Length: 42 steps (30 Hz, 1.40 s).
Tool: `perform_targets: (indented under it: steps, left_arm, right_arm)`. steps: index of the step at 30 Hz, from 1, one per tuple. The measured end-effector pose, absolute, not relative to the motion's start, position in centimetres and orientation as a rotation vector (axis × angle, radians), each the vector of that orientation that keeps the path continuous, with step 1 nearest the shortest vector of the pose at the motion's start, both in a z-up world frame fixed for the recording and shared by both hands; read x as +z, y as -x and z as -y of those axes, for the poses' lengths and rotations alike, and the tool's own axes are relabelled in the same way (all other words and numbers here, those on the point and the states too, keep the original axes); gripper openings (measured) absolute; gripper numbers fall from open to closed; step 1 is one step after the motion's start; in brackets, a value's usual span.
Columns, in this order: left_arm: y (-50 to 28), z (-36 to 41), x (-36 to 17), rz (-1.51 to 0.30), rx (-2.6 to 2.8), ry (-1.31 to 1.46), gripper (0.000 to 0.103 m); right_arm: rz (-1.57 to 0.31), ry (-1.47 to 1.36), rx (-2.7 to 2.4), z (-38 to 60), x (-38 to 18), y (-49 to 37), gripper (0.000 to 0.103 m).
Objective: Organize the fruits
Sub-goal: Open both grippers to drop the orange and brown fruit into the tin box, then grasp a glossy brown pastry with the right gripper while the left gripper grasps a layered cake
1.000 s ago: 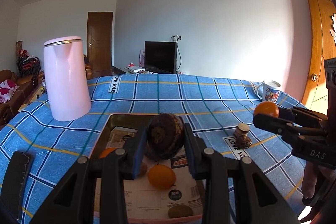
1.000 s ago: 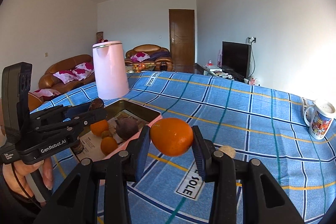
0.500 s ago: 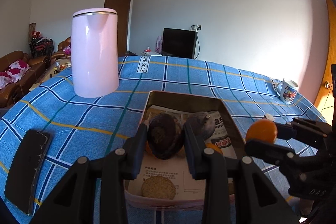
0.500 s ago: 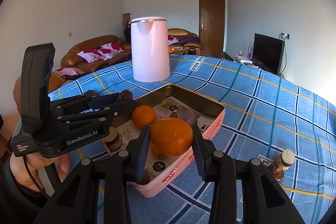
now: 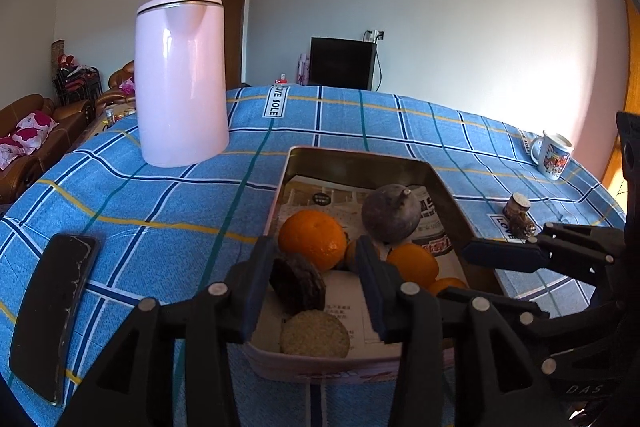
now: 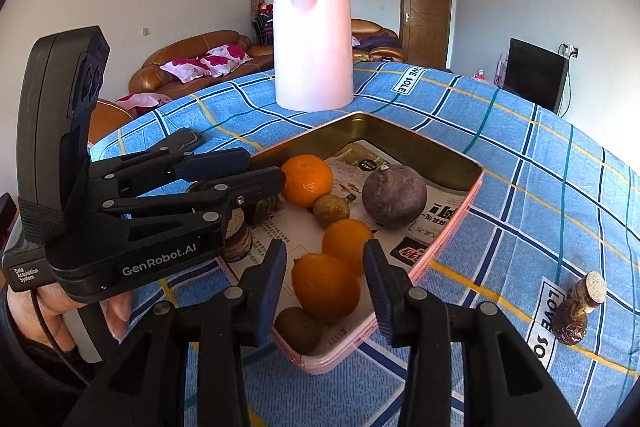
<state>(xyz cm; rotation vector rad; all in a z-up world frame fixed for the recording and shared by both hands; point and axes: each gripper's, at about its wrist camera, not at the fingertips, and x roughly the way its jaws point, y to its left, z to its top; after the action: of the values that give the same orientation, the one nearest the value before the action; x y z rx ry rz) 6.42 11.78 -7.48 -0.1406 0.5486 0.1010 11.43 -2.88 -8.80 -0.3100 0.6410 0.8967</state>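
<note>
Both tools opening: left tool (image 5: 316, 283) straddles dark fruit (image 5: 298, 283); right tool (image 6: 325, 285) straddles orange (image 6: 325, 285).

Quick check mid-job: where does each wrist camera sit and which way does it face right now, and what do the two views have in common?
Left wrist: on the left gripper, looking down over the tin toward the TV wall; its fingers, opening, straddle a dark fruit; the right gripper shows at right.
Right wrist: on the right gripper, facing the sofa; fingers, opening, flank an orange; the left gripper and a hand show at left.
Shared: tin, kettle, purple fruit, phone.
</note>
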Motion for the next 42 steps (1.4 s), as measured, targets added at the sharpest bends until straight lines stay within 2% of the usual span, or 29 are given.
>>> perform_targets:
  steps: [1, 3, 5, 13, 22, 23, 26, 34, 42]
  left_arm:
    - [-6.3, -11.7, -7.3, -0.543, 0.099, 0.144, 0.051]
    - [-6.0, -11.3, -6.9, -0.524, 0.113, 0.136, 0.066]
    - [-5.8, -11.1, -6.3, -0.501, 0.115, 0.144, 0.073]
    - [-6.5, -7.7, -5.0, -0.480, 0.036, 0.137, 0.078]
    - [-8.0, -4.0, -3.3, -0.483, -0.049, 0.083, 0.080]
    - [-8.1, -3.6, -3.0, -0.481, -0.056, 0.077, 0.082]
    - [-8.5, -2.4, -2.5, -0.481, -0.079, 0.062, 0.085]
    - [-12.3, 1.9, -2.9, -0.574, -0.187, 0.079, 0.086]
    - [-17.5, 7.4, -5.6, -0.688, -0.243, 0.052, 0.086]
  right_arm:
    - [-0.632, 0.303, 0.893, 3.4, -8.5, -11.4, 0.046]
    - [-0.608, 0.288, 0.876, 4.9, -7.9, -11.4, 0.052]
    - [-0.589, 0.276, 0.831, 7.0, -7.2, -11.9, 0.054]
    - [-0.705, 0.177, 0.492, 15.9, -7.4, -18.2, 0.055]
    - [-0.875, 0.187, 0.471, 15.0, -10.6, -21.4, 0.055]
    - [-0.880, 0.193, 0.464, 15.0, -10.8, -21.5, 0.055]
    - [-0.869, 0.224, 0.450, 15.3, -10.9, -21.2, 0.040]
    - [-0.814, 0.154, 0.408, 20.3, -9.5, -21.4, 0.040]
    - [-0.792, 0.089, 0.278, 26.1, -9.2, -23.9, 0.040]
